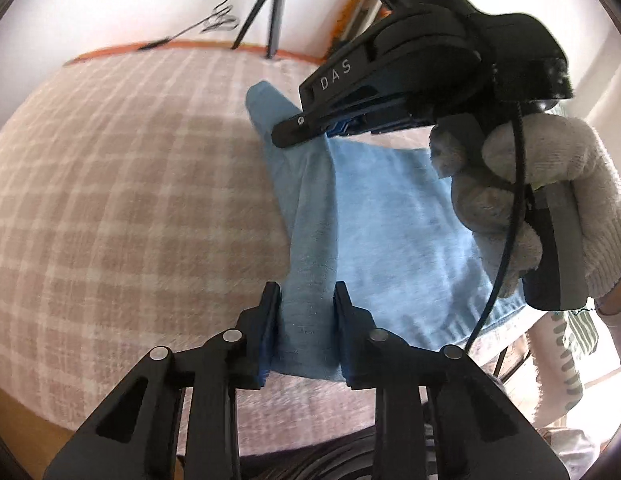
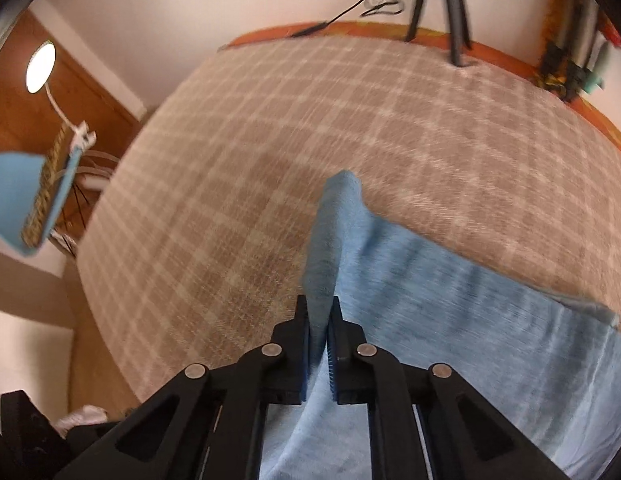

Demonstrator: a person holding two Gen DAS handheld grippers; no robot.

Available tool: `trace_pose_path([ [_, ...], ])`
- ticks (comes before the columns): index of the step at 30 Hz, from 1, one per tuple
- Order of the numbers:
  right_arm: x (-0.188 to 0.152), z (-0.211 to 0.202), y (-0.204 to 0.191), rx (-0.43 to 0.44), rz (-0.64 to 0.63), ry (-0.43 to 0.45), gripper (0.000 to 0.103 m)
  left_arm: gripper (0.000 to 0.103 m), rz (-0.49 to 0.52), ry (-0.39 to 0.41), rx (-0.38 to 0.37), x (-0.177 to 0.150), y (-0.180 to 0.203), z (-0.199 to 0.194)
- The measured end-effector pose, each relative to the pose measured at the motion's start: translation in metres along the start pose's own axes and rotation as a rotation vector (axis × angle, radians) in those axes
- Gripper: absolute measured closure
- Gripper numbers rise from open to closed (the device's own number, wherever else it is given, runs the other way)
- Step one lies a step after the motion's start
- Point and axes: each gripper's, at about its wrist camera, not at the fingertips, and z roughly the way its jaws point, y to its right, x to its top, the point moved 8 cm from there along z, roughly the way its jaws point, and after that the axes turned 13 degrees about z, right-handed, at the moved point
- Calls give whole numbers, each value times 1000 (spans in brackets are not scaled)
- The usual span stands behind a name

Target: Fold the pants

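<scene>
Light blue pants (image 1: 374, 216) lie on a beige checked blanket (image 1: 122, 200). My left gripper (image 1: 306, 300) is closed on a raised fold at the pants' near edge. My right gripper (image 1: 306, 130), held by a white-gloved hand (image 1: 542, 200), pinches the same fold farther along, near the far corner. In the right wrist view the right gripper (image 2: 320, 316) is shut tight on a thin ridge of the pants (image 2: 450, 300), which rises ahead to a point. The rest of the cloth spreads flat to the right.
The blanket (image 2: 270, 160) covers a table with an orange far edge (image 2: 510, 54). A black tripod (image 1: 270, 12) and cables stand at the far edge. A lamp (image 2: 40, 66) and a blue object (image 2: 18, 200) are off the left side.
</scene>
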Motion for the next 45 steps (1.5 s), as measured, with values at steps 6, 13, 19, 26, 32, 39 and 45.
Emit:
trace_pose_path([
  [6,3,-52,29,84,82,75,100,88,115,57,-36,34,45,-18],
  [13,13,-114,82,125,166,172,100,89,230,91,-132,82,121,-18],
  [19,7,-167,147,113,225,258,100,90,331,88,-219,102,189,-9],
  [26,-20,-209,231,65,321,325,100,90,453,42,-295,105,268,21],
  [32,-55,-222,308,40,443,350,101,96,526,-24,-361,95,322,56],
  [39,-85,-220,377,43,541,354,99,100,578,-110,-395,76,351,92],
  [45,-102,-209,389,97,537,339,60,65,548,-92,-329,80,307,73],
])
